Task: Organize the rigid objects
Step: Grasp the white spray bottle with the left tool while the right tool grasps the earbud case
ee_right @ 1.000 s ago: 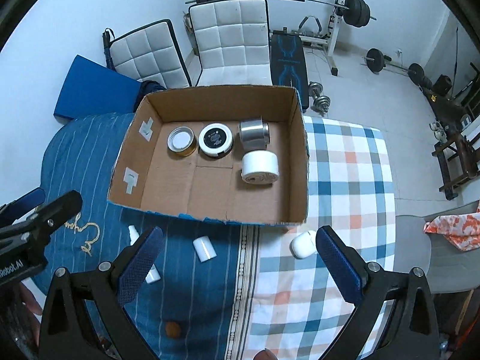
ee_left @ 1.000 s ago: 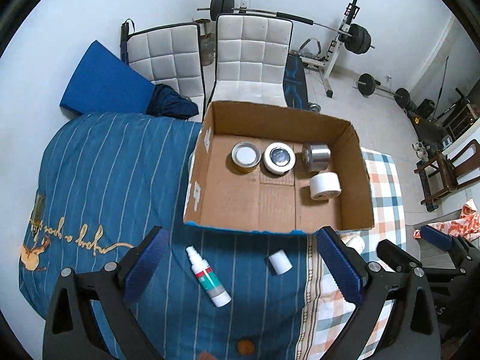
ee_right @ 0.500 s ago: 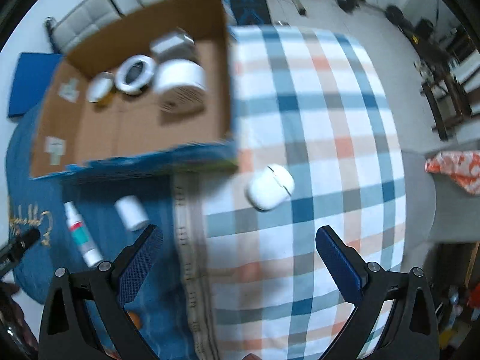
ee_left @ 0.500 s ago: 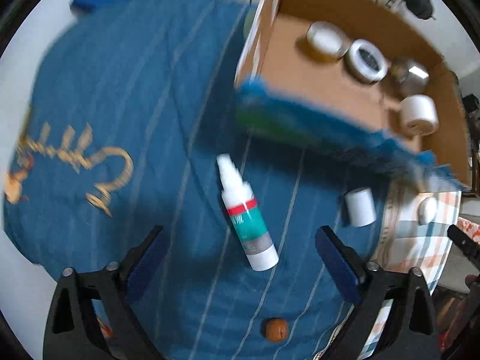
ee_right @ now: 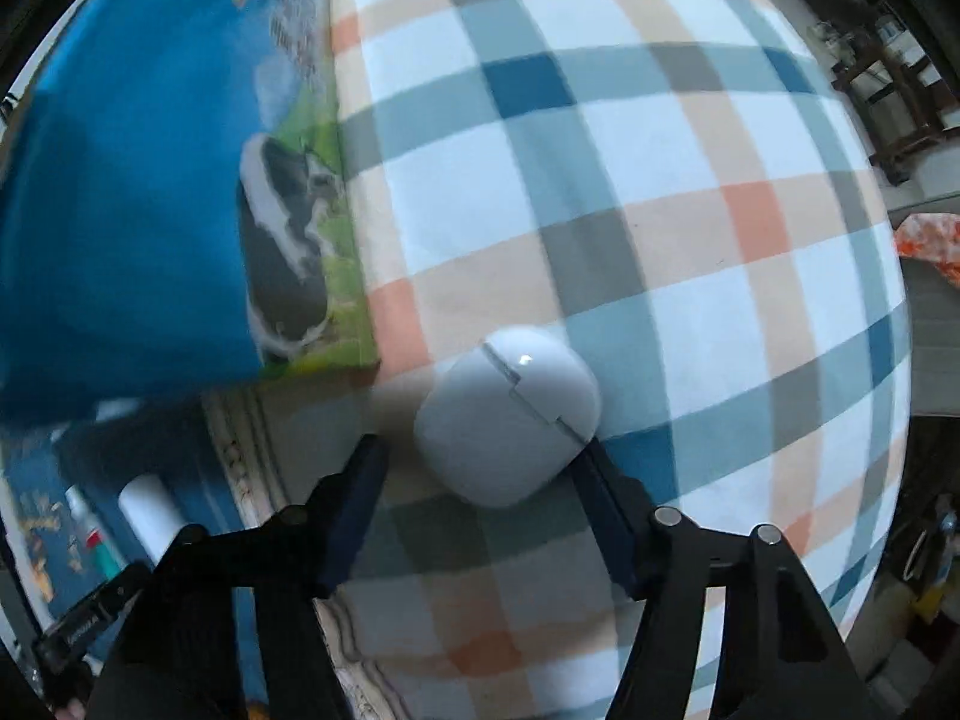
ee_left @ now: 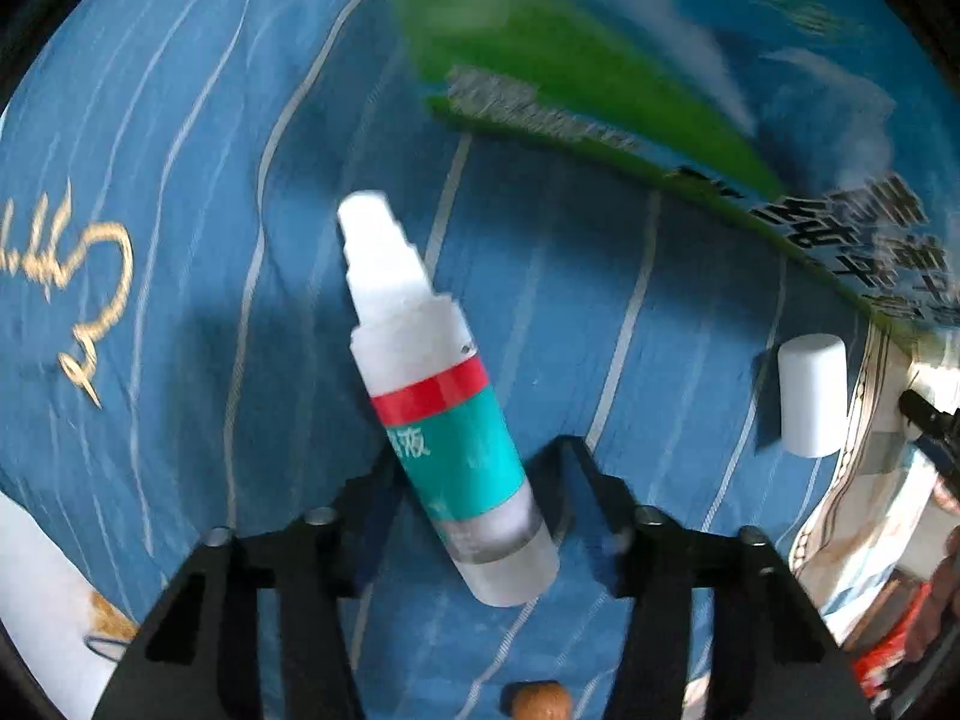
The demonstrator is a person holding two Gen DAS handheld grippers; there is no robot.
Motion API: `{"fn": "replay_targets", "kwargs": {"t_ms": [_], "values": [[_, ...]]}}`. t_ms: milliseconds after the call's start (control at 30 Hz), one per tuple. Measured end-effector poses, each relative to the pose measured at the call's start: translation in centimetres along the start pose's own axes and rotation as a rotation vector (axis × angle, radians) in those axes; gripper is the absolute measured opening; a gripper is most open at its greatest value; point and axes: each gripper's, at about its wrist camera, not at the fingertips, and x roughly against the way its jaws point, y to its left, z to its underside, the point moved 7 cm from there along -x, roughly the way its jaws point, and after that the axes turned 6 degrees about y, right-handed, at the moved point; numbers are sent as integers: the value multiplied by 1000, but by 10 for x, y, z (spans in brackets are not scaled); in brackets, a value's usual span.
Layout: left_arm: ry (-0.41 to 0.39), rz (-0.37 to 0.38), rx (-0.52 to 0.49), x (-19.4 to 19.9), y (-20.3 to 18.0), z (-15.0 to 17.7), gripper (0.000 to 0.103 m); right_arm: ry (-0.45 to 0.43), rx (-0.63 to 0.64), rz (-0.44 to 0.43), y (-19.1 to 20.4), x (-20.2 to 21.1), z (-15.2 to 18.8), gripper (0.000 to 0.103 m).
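Observation:
A white spray bottle (ee_left: 444, 420) with a red and teal label lies on the blue striped bedcover, nozzle pointing away. My left gripper (ee_left: 480, 456) points down over its lower half; the jaws are closing with the bottle between them, and a sliver of cloth still shows beside the right finger. A white earbud case (ee_right: 507, 414) rests on the checked blanket. My right gripper (ee_right: 480, 450) straddles it with closing jaws; the right pad is at the case's edge and the left pad stands apart from it.
The cardboard box's printed blue and green outer wall (ee_left: 570, 60) rises just beyond the bottle, and stands left of the case (ee_right: 120, 210). A small white cylinder (ee_left: 811, 394) lies to the bottle's right. A brown round bit (ee_left: 540, 702) sits near the bottom edge.
Both grippers have dropped from high above the box to just over the bed. Their jaws have narrowed from wide open around the bottle and the case.

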Motion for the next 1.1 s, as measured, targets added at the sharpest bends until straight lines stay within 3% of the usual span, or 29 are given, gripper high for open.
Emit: {"fn": "replay_targets", "kwargs": {"t_ms": [200,367,467,500,567,600,767,800,867,1033,1100], "values": [[-15,-37,-102,-2,-17,21,35,30,59,15,-5,-4,18,50],[6,-48,-208,-14,-40,53,34,130,222,33,-11,-15,72,48],[19,-23,-195,-23,-46,60,35,158,270,55,-19,-21,94,49],[18,-5,-169,-24,-45,59,36,151,263,50,-21,-21,95,50],[41,78,-95,-29,-38,58,47,144,190,-7,-28,-17,96,69],[50,98,-75,-32,-34,59,48,141,141,-52,-32,-16,95,72],[58,97,-44,-33,-31,46,48,141,-9,-133,-44,-19,91,72],[53,89,-52,-34,-32,47,47,146,-19,-125,-46,-21,94,70],[35,54,-77,-34,-35,44,33,136,-22,-44,-52,-25,93,50],[23,50,-175,-35,-57,45,30,143,93,50,-44,-29,99,49],[13,65,-178,-37,-64,45,35,150,129,65,-43,-31,103,49]]}}
